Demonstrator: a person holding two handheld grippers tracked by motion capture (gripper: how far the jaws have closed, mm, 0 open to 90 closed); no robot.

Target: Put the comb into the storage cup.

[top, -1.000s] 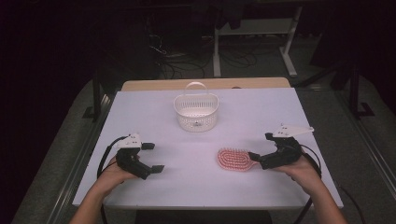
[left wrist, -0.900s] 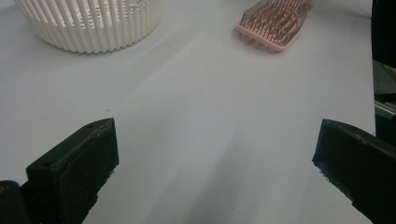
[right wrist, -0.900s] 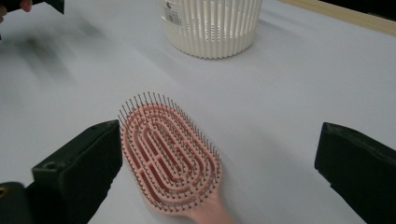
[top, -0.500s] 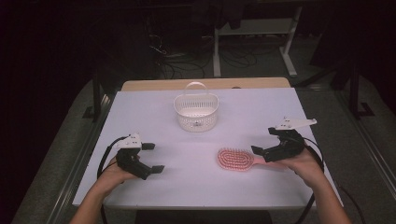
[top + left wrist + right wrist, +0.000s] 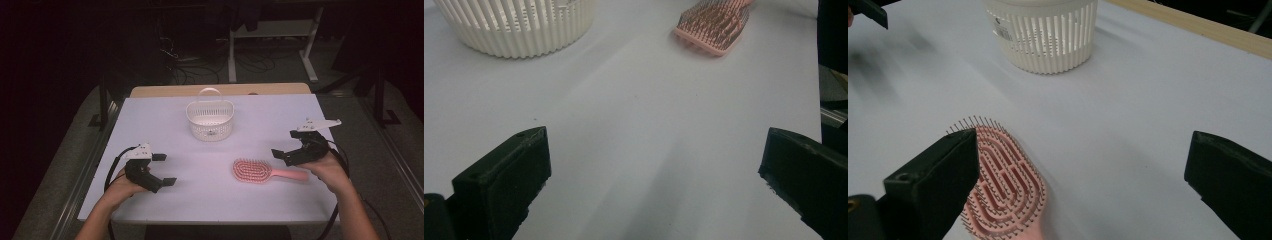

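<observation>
A pink hairbrush lies bristles up on the white table, its handle pointing right; it also appears as the brush and, farther off, the brush. My right gripper hovers open just above and behind the handle, jaws wide apart with nothing between them. My left gripper rests open near the front left of the table, holding nothing. A white slatted basket with a hoop handle stands at the back centre.
The basket and basket sit beyond both grippers. The table's wooden back edge borders a dark floor with cables and a desk frame. Bare tabletop lies between the two grippers.
My right gripper has lifted and moved back and to the right, away from the brush. The brush and the left gripper have stayed put.
</observation>
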